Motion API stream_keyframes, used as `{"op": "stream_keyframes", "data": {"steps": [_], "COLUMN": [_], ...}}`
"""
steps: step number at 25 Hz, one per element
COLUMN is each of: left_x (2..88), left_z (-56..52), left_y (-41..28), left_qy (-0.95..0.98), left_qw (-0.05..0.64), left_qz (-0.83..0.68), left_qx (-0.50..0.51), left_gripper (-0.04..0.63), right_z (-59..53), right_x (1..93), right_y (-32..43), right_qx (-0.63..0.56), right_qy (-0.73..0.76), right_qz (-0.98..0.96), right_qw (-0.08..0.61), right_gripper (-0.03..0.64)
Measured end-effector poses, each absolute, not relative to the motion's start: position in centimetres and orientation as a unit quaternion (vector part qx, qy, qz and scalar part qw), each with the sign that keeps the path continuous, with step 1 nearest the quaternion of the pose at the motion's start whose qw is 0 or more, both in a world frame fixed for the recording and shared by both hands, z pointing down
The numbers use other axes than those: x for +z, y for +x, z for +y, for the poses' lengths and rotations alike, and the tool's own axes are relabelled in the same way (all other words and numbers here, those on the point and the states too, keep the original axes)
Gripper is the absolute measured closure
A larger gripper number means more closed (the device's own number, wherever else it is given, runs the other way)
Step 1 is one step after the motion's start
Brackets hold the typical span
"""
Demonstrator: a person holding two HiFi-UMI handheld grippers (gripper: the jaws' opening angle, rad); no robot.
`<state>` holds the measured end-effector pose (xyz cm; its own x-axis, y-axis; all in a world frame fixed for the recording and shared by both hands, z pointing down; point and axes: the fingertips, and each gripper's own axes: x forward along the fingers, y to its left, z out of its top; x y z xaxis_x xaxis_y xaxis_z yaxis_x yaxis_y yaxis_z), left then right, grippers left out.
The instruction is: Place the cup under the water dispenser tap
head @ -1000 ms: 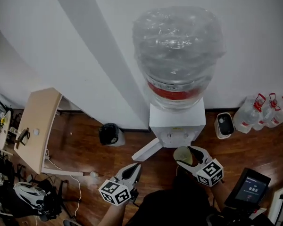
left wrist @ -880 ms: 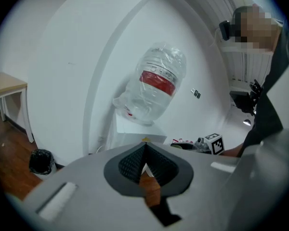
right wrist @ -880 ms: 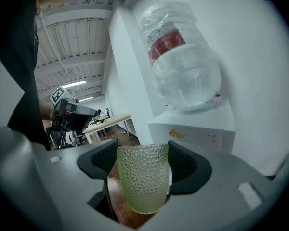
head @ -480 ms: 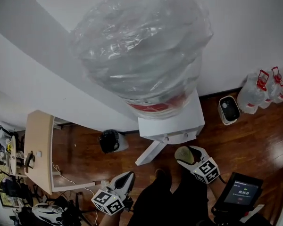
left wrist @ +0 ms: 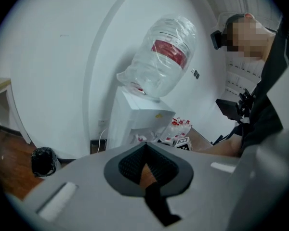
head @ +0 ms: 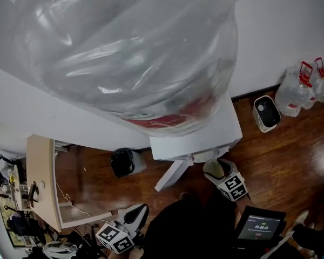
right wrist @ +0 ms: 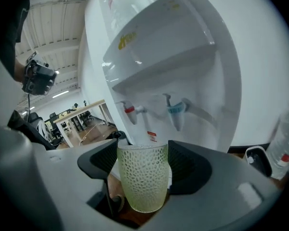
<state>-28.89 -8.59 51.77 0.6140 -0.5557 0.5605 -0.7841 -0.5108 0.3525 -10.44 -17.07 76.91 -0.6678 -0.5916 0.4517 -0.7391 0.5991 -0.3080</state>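
A pale green dimpled cup [right wrist: 141,178] stands upright between the jaws of my right gripper [right wrist: 142,154], which is shut on its sides. Behind and above it is the white water dispenser [right wrist: 183,57], with its red tap [right wrist: 130,111] and blue tap [right wrist: 176,111]; the cup's rim sits lower than both and between them in the right gripper view. In the head view the right gripper [head: 217,169] holds the cup [head: 213,167] just in front of the dispenser [head: 197,139], below the big bottle [head: 129,53]. My left gripper [head: 137,213] hangs low on the left, shut and empty [left wrist: 144,146].
A black bin [head: 122,162] stands left of the dispenser, and a white panel [head: 170,175] leans at its foot. Water jugs [head: 302,85] and a small white appliance [head: 266,113] line the wall on the right. A wooden desk [head: 40,179] stands at the left. A screen [head: 257,225] sits near my right side.
The head view has closed in on the bottle, which now fills the upper picture. The left gripper has sunk toward the bottom edge. The right gripper still carries the cup before the dispenser.
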Motion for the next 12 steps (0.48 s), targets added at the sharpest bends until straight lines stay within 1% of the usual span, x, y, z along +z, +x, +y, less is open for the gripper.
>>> {"op": "stream_keyframes", "data": {"steps": [7, 12], "left_x": [53.2, 54.2], "left_z": [-9.3, -10.2], "left_y": [-28.4, -28.2], "left_qy": [0.871, 0.868], "left_qw": [0.278, 0.278], "left_qz": [-0.340, -0.337], "left_qx": [0.221, 0.234], "left_gripper": [0.595, 0.595], "right_z": [-19.9, -20.8], "right_x": [82.6, 83.8], "right_y": [-9.2, -10.5], "right_qx": [0.229, 0.193], "right_qy": [0.417, 0.391], "right_qz": [-0.857, -0.876], "right_qw": [0.198, 0.207], "right_gripper": [0.288, 0.288]}}
